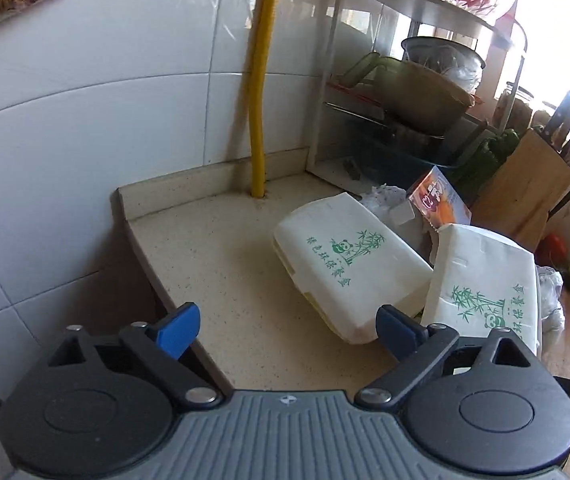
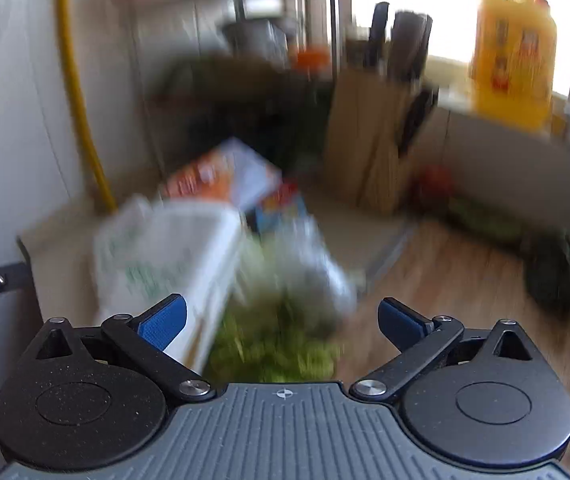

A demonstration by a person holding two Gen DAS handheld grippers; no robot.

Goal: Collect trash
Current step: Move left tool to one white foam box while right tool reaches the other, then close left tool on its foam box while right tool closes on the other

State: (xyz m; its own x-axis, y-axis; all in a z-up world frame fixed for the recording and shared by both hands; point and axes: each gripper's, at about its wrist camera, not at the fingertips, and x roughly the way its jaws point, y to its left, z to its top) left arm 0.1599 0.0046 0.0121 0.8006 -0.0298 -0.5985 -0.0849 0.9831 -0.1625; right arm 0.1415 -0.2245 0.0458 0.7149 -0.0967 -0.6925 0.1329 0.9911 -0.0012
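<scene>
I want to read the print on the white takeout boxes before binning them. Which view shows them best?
The left wrist view: both takeout boxes lie sharp on the counter, green panda and bamboo print legible, the right one leaning on the left. The right wrist view is motion-blurred; one takeout box shows as a white smear with faint green marks.

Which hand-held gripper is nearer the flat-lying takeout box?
Left, as far as these views show. The left hand-held gripper is open, its right finger at the flat-lying takeout box. The right hand-held gripper, open, hovers over green scraps beside the tilted box.
</scene>
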